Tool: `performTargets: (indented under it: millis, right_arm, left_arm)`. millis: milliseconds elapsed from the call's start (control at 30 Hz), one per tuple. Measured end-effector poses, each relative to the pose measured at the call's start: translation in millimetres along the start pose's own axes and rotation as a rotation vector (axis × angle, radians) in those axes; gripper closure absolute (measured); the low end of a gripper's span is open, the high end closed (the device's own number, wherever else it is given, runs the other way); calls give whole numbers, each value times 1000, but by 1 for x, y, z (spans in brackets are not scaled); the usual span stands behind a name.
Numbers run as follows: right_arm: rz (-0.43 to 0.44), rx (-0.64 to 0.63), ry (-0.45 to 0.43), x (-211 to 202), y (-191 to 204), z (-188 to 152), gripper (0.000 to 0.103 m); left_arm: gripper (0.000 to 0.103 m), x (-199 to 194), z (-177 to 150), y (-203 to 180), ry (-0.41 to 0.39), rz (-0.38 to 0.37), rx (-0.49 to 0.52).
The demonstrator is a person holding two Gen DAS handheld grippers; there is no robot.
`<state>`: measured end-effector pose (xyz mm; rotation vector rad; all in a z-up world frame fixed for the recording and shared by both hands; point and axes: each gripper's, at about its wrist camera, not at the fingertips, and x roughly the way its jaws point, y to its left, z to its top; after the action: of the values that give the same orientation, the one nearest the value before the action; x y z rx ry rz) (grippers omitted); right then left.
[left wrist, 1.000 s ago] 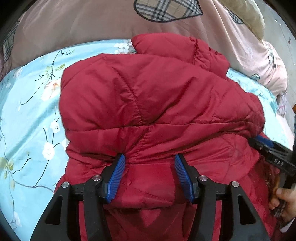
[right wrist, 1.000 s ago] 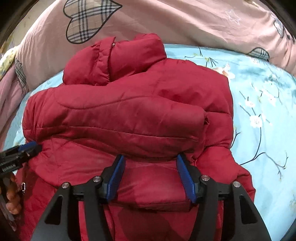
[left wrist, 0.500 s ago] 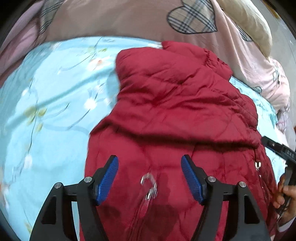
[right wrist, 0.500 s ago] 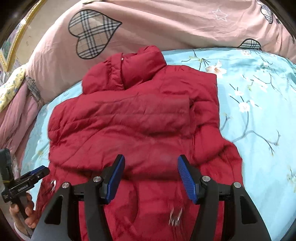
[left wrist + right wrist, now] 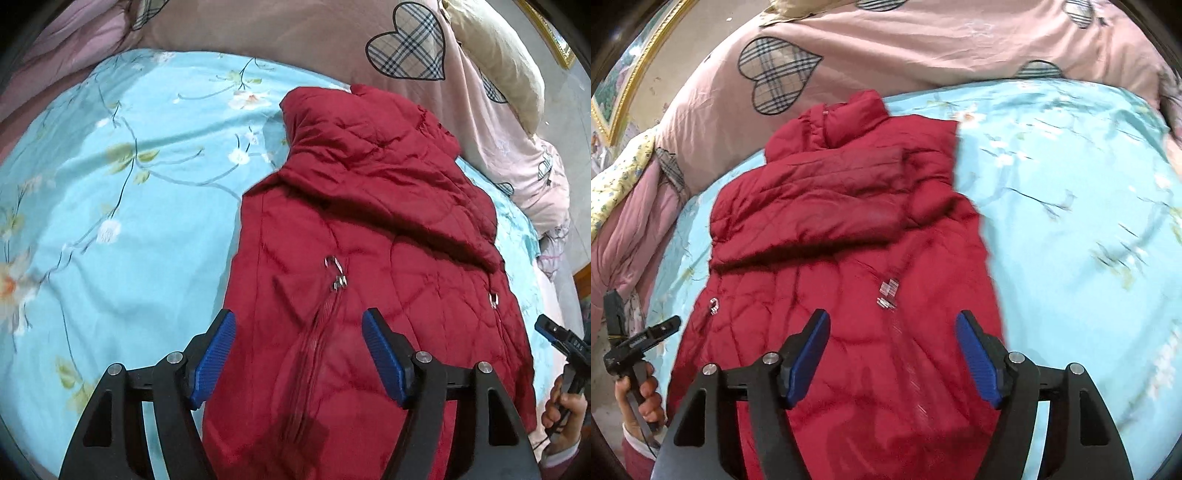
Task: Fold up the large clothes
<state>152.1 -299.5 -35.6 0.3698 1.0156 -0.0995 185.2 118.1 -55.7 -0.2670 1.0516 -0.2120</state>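
A red quilted puffer jacket point(image 5: 369, 229) lies on the light blue floral bedsheet point(image 5: 110, 221), collar away from me, one sleeve folded across its chest point(image 5: 812, 210). Silver zipper pulls point(image 5: 338, 275) show on its lower front. My left gripper point(image 5: 299, 354) is open and empty above the jacket's lower left part. My right gripper point(image 5: 892, 354) is open and empty above the jacket's lower middle. The right gripper also shows at the left view's right edge point(image 5: 565, 339), and the left gripper at the right view's left edge point(image 5: 639, 339).
A pink duvet with plaid hearts point(image 5: 886, 48) is bunched along the head of the bed. A cream pillow point(image 5: 498, 55) lies at the far right. A gold picture frame point(image 5: 631, 70) hangs on the wall. The sheet spreads to the left point(image 5: 92, 277) and to the right point(image 5: 1089, 221).
Both grippers have pulled back and up from the jacket and let go of the folded part. The sleeve now lies flat across the chest, and more of the bed shows.
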Motion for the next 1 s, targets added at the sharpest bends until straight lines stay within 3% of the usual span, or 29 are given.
performTargets:
  millis: [233, 567, 667, 767, 833, 900, 1000]
  right_arm:
    - [-116, 11, 37, -25, -22, -35, 28]
    - [-185, -66, 171, -18, -3, -87, 25]
    - [-157, -67, 197, -22, -7, -98, 25]
    - [-131, -60, 212, -28, -14, -105, 36]
    - [-94, -42, 227, -34, -24, -111, 58]
    - [-69, -20, 234, -38, -32, -114, 66]
    - [-10, 17, 232, -43, -43, -119, 68]
  left_arm:
    - [31, -25, -26, 2, 10, 27, 18]
    - [29, -35, -49, 1, 49, 50, 61]
    - [28, -35, -53, 4, 65, 51, 65]
    - [28, -37, -56, 10, 70, 57, 66]
    - [28, -39, -58, 14, 72, 55, 64]
    - [27, -42, -62, 18, 79, 40, 59]
    - [26, -44, -69, 23, 95, 15, 65]
